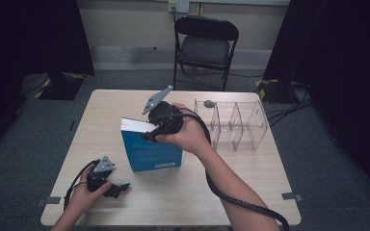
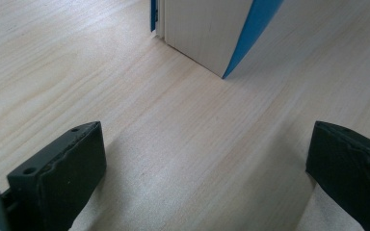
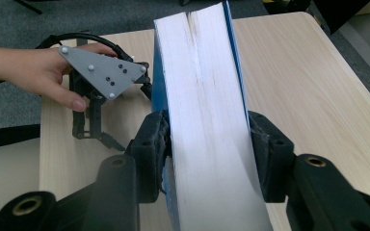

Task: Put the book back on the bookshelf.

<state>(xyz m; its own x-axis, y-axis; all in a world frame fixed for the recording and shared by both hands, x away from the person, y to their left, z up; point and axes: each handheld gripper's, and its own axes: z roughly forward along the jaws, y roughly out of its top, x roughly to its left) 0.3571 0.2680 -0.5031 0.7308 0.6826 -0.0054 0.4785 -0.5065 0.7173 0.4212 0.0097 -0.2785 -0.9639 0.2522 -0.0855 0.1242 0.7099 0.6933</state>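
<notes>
On the tabletop, left of the clear organizer, the blue book stands upright; my right hand-held gripper straddles its top, grip uncertain. It could topple.

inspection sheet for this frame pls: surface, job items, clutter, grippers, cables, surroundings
Surface: light wood table, bare around the items.
Job's things: blue book standing upright mid-table, page edges up; clear divider rack on the table to its right, apart from it.
Clutter: small grey disc by the rack's far corner.
Grippers: right gripper straddles the book's top, pads against both covers; left gripper open, low over the table, nothing between its jaws.
Cables: black cable trails along the right forearm; floor cables right of the table.
Surroundings: folding chair behind the table, grey carpet, dark curtains.
</notes>
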